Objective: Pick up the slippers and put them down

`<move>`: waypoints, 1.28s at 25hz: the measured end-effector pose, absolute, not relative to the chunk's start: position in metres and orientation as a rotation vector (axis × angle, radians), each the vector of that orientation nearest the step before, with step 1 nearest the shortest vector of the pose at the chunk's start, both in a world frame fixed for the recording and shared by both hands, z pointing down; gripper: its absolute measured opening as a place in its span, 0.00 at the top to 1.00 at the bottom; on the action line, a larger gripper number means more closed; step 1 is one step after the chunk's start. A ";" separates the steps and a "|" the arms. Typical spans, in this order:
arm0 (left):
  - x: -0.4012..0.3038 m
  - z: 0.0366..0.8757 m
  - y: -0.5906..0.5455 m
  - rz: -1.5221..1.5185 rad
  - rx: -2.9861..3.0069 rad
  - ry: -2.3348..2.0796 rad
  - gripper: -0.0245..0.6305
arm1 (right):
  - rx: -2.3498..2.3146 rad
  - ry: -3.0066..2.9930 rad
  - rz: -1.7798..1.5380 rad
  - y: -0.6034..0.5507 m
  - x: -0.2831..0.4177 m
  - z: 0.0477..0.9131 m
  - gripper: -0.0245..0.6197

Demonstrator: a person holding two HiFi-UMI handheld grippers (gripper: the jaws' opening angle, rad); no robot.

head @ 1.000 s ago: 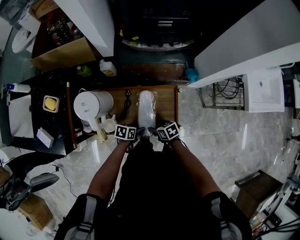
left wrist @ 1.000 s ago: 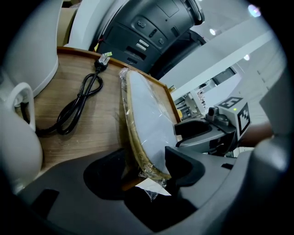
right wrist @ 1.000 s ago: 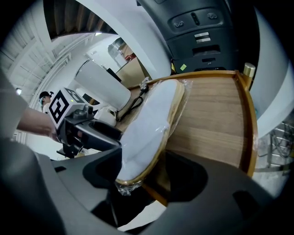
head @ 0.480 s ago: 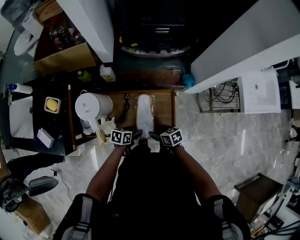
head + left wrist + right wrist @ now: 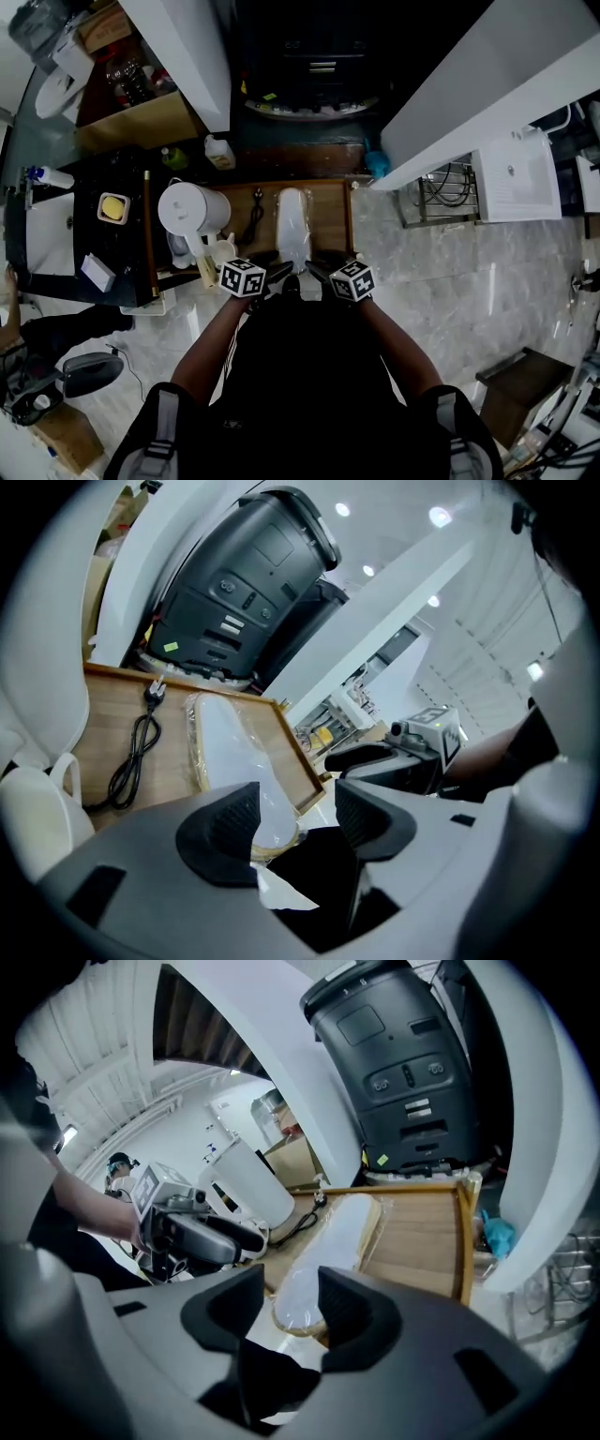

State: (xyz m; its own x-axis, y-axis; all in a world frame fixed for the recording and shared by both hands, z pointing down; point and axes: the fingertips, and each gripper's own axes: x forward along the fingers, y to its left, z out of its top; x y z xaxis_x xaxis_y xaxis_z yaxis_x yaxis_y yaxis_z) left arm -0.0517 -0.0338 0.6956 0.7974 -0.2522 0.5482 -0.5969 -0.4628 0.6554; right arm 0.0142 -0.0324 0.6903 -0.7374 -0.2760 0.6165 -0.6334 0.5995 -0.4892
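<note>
A pair of white slippers (image 5: 292, 228) in clear plastic wrap lies lengthwise on a wooden tray (image 5: 330, 217), its near end at the tray's front edge. My left gripper (image 5: 278, 273) and right gripper (image 5: 315, 272) hover side by side just short of that end, raised above it. In the left gripper view the slippers (image 5: 228, 745) show past the left gripper (image 5: 298, 808), whose jaws stand open and have just been closing a little. In the right gripper view the slippers (image 5: 333, 1251) lie beyond the right gripper (image 5: 289, 1288), its jaws narrower after closing. The pads of neither gripper press on anything.
A white kettle (image 5: 191, 207), pale cups (image 5: 220, 251) and a black power cable (image 5: 253, 212) share the tray's left side. A big black appliance (image 5: 314, 56) stands behind it, between white panels. Marble floor (image 5: 441, 281) spreads to the right.
Both grippers have risen toward the camera and drawn back from the tray, their marker cubes now wider apart. The slippers have stayed on the tray.
</note>
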 end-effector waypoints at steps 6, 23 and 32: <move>-0.044 0.664 -0.029 0.374 2.117 -0.600 0.61 | 0.851 -2.414 0.908 -0.032 0.020 0.666 0.83; -0.049 0.619 -0.011 0.220 2.214 -0.630 0.93 | 0.850 -2.515 0.814 -0.004 0.006 0.625 0.95; -0.045 0.603 0.016 0.266 2.295 -0.499 0.94 | 0.819 -2.566 0.795 0.005 -0.012 0.605 0.95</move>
State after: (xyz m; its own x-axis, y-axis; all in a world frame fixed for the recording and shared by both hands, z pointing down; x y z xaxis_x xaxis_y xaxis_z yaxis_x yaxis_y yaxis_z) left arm -0.0449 0.0156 0.6031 0.9020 -0.2720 0.3352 -0.4299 -0.6363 0.6406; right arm -0.0119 0.0051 0.6052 -0.7795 -0.4255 0.4598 -0.6109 0.6788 -0.4074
